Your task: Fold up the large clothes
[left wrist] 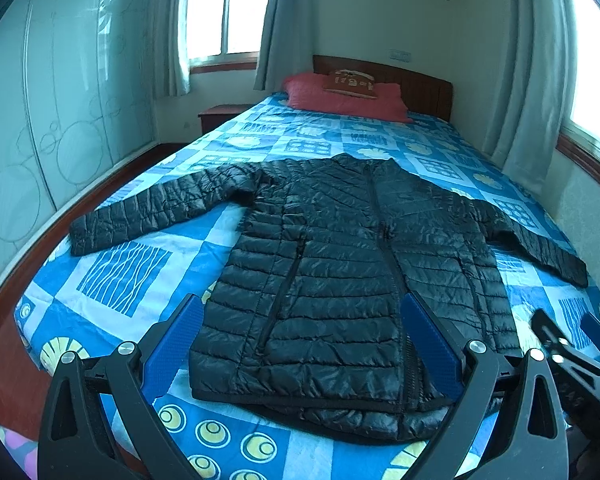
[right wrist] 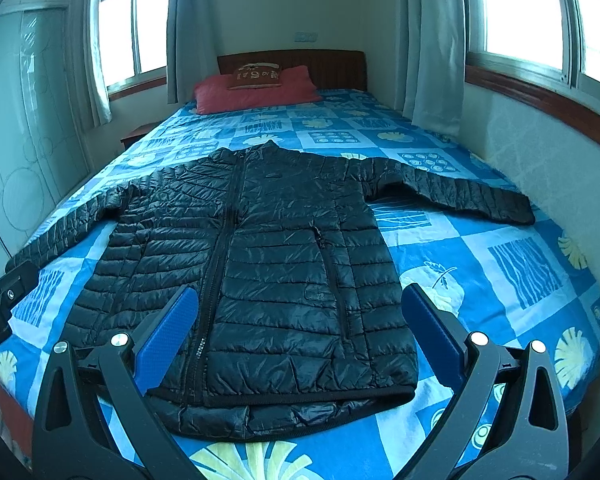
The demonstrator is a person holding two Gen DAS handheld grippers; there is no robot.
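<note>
Left wrist view shows my left gripper (left wrist: pixel 302 334) spread wide and empty above the black jacket (left wrist: pixel 340 272), which lies flat, sleeves out, on the bed (left wrist: pixel 112 264). My right gripper (right wrist: pixel 300 326) hangs equally wide above the jacket's hem; writing on the small cushion (right wrist: pixel 258 76) beyond its collar is unreadable.

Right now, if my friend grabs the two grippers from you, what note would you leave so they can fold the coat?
Left gripper: open, holding nothing, above the hem.
Right gripper: open, holding nothing, also near the hem.
The black quilted puffer jacket lies flat, zipped, front up, on the blue patterned bedspread, both sleeves spread sideways.
Done: jacket laid out. No folds yet.
Left: fold in the sleeves, then the body.
</note>
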